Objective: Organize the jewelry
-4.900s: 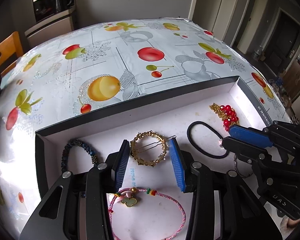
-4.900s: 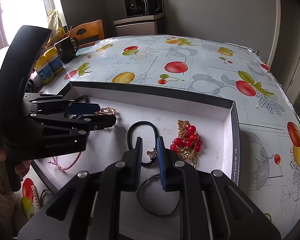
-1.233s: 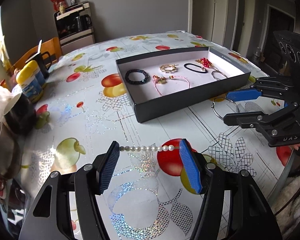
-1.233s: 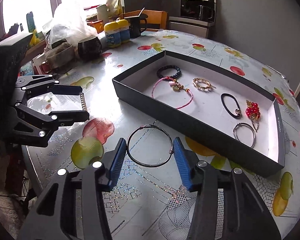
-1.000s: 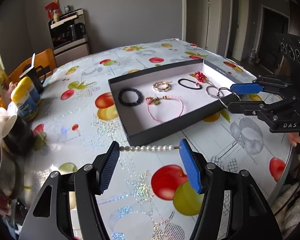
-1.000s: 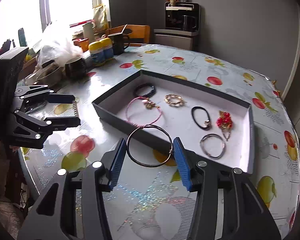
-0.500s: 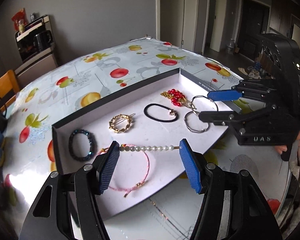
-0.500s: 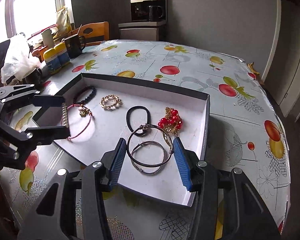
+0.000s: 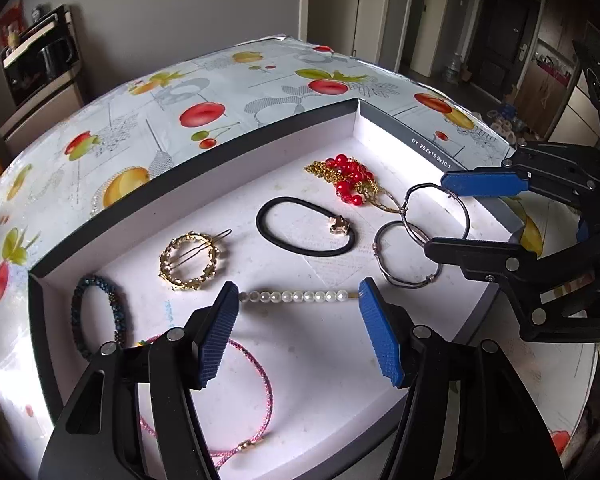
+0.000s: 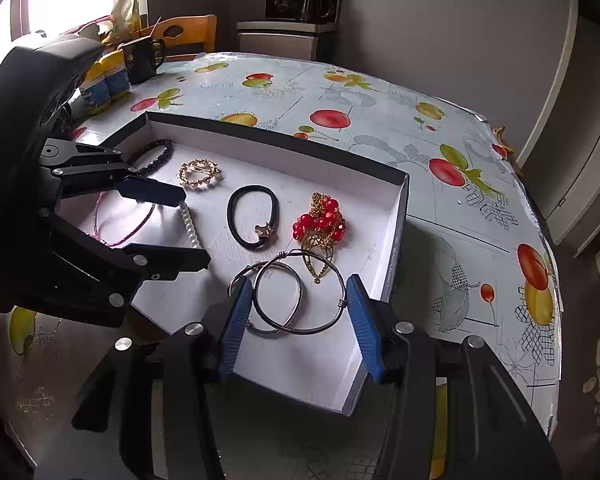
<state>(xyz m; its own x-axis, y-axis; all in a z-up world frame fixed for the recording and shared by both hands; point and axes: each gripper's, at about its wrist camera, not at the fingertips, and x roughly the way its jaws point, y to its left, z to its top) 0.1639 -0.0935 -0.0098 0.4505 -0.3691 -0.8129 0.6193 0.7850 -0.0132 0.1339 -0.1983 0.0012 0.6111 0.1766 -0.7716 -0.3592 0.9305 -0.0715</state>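
Note:
My left gripper (image 9: 298, 306) is shut on a white pearl bracelet (image 9: 296, 296), stretched straight between its blue pads above the middle of the dark box's white floor (image 9: 324, 344). It also shows in the right wrist view (image 10: 190, 224). My right gripper (image 10: 300, 314) is shut on a thin dark wire bangle (image 10: 328, 322), held over the box's right end, above a silver bangle (image 10: 274, 330) lying there. In the left wrist view the right gripper (image 9: 452, 216) holds the bangle (image 9: 464, 216) beside the silver one (image 9: 404, 280).
In the box lie a dark beaded bracelet (image 9: 92, 312), a gold ring hairpin (image 9: 190, 256), a black hair tie (image 9: 304, 226), a red-bead gold piece (image 9: 350, 182) and a pink cord bracelet (image 9: 256, 400). A mug (image 10: 142, 60) and yellow-lidded tubs (image 10: 104, 84) stand at the table's far left.
Both grippers have moved forward and lower over the box with their pieces still held. The pearl bracelet is now over the box's middle, the wire bangle over the silver bangle.

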